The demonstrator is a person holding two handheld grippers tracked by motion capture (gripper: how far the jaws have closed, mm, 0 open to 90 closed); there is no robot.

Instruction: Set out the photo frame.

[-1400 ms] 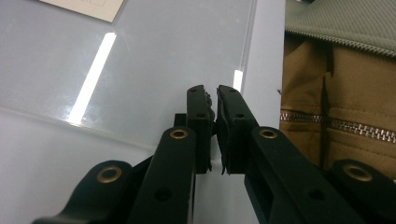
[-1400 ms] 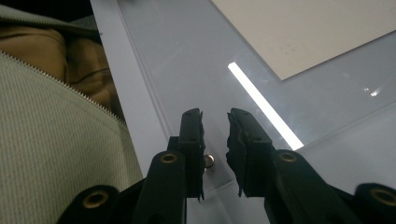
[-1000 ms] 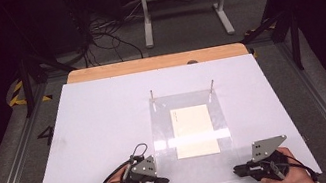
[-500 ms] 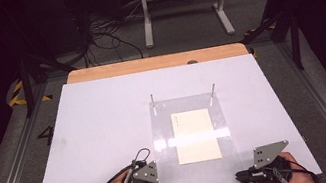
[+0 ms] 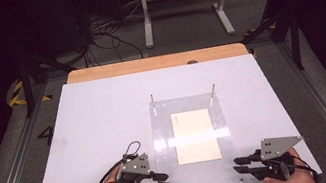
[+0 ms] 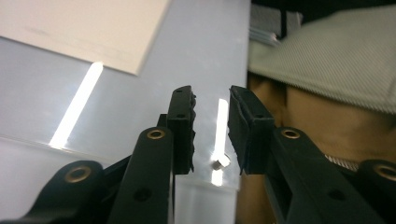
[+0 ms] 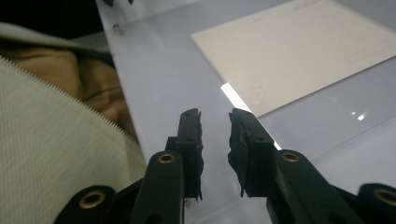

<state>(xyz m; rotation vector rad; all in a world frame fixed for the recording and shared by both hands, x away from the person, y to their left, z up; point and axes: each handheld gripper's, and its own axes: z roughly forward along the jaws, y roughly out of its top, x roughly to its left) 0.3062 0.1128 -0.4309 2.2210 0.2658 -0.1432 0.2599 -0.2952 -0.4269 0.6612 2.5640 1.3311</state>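
My left gripper [image 5: 162, 181] rests at the near edge of the white table [image 5: 104, 117], its jaws having just been opening; they now stand a little apart with nothing between them, aimed at the left margin of the clear acrylic plate [image 5: 164, 137]. In the left gripper view a small metal stud [image 6: 219, 163] shows in the gap, standing on the plate beyond the jaws and not pinched. The plate is flat, glossy and rectangular, streaked by a lamp reflection, with two thin metal pins [image 5: 153, 99] upright at its far corners. Under or on it, I cannot tell which, lies the cream sheet of paper [image 5: 195, 135], matt and square-cornered, untouched. My right gripper [image 5: 238, 165] mirrors the left at the plate's right near corner, jaws likewise just opened, empty. I judge the work barely begun: nothing is grasped, and the plate and the sheet remain to be handled.
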